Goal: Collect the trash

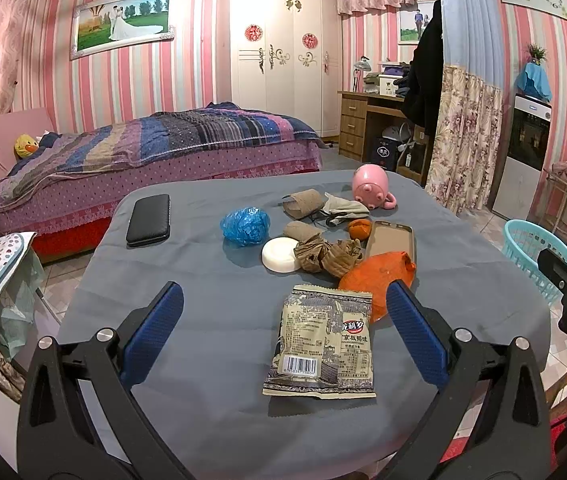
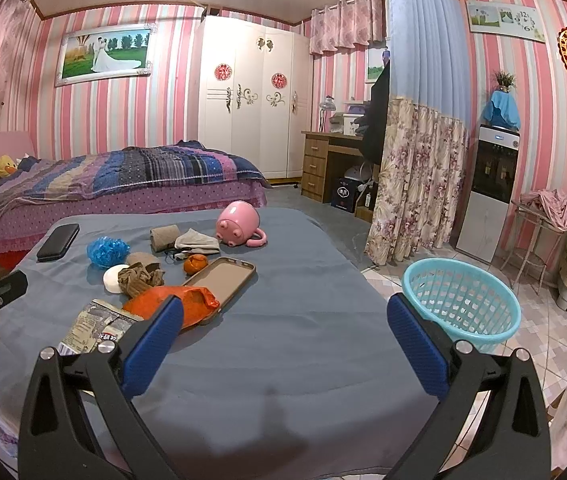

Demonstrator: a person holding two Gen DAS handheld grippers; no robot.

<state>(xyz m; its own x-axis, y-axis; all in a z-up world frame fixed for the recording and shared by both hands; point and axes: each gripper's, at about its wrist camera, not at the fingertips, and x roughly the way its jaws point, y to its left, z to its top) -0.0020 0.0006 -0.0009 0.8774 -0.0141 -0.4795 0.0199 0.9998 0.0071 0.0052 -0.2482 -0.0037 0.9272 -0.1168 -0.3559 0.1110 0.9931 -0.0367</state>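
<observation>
Grey cloth covers the table point(image 1: 211, 320). Left gripper point(image 1: 283, 334) hovers with blue pads spread wide, empty; a beige printed snack wrapper point(image 1: 321, 344) lies flat between them. Its right pad hides part of a crumpled orange plastic bag point(image 1: 371, 276). Right gripper point(image 2: 283, 334) likewise spread, empty, over bare cloth; its left pad covers the wrapper's corner. A turquoise lattice plastic basket point(image 2: 463, 300) stands off the table's right edge, partly cut by the right pad.

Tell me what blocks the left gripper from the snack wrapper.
Nothing visible. The snack wrapper lies flat on the grey cloth, directly ahead of the open left gripper; the orange bag sits just behind it.
</observation>
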